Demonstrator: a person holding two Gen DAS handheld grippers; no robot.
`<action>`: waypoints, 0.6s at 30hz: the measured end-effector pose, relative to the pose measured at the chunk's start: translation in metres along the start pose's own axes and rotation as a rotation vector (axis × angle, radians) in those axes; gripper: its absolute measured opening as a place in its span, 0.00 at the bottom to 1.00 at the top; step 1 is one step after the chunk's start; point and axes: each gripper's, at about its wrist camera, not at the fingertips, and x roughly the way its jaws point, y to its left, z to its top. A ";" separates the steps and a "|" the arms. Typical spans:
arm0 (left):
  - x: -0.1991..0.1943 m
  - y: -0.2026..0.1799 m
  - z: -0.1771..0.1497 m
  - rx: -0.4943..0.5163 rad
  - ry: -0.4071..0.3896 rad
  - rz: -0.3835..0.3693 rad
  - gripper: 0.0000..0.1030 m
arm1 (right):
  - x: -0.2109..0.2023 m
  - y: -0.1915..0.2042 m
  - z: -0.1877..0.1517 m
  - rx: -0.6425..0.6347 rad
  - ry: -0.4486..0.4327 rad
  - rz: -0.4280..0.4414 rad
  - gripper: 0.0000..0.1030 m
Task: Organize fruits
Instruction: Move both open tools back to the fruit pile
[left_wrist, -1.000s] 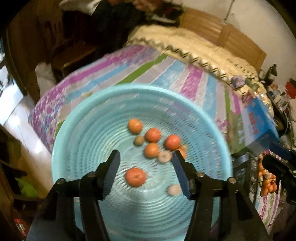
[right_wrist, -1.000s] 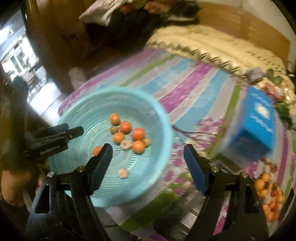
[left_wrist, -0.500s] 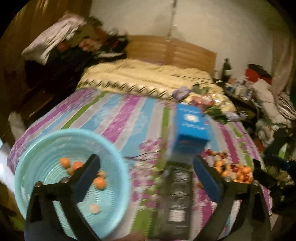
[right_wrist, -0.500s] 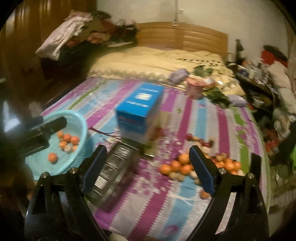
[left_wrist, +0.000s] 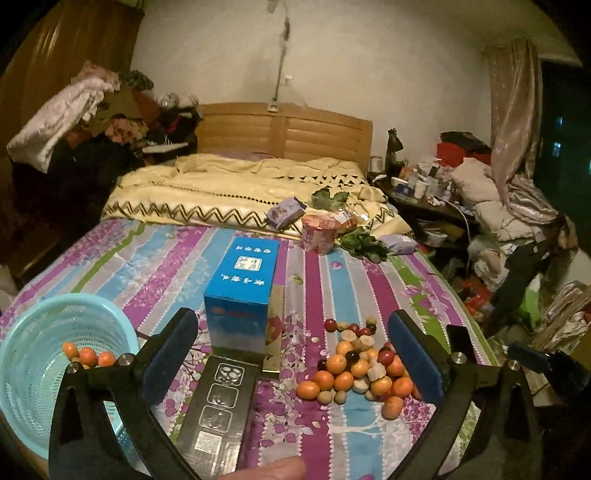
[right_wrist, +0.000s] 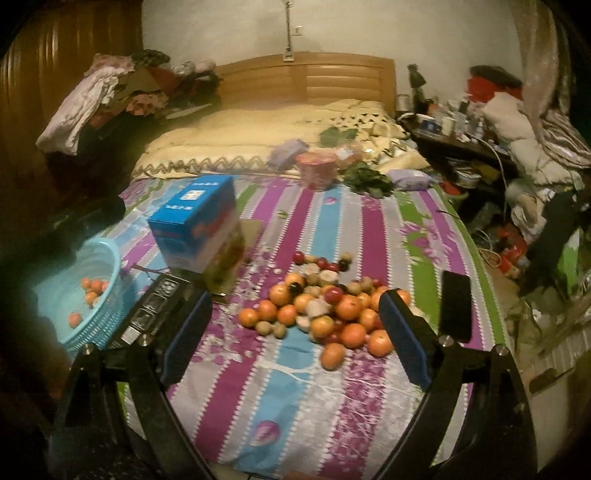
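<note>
While spread fingers hover empty, fruit pile ahead between them

A blue box stands upright on the striped bedsheet. Just in front of it lies a flat black box. A slim yellow carton leans against its right side. Behind it, near the folded cream quilt, sit a red tub, leafy greens and a small purple packet. A wooden headboard rises beyond the quilt.
</note>
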 end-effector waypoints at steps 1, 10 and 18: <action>-0.001 -0.006 -0.001 0.013 -0.003 0.007 1.00 | -0.001 -0.004 -0.002 0.004 0.000 -0.003 0.89; 0.000 -0.046 -0.018 0.090 0.012 0.129 1.00 | -0.006 -0.044 -0.021 0.067 -0.005 0.003 0.89; 0.005 -0.080 -0.022 0.161 0.040 0.113 1.00 | -0.008 -0.067 -0.029 0.114 -0.012 0.019 0.89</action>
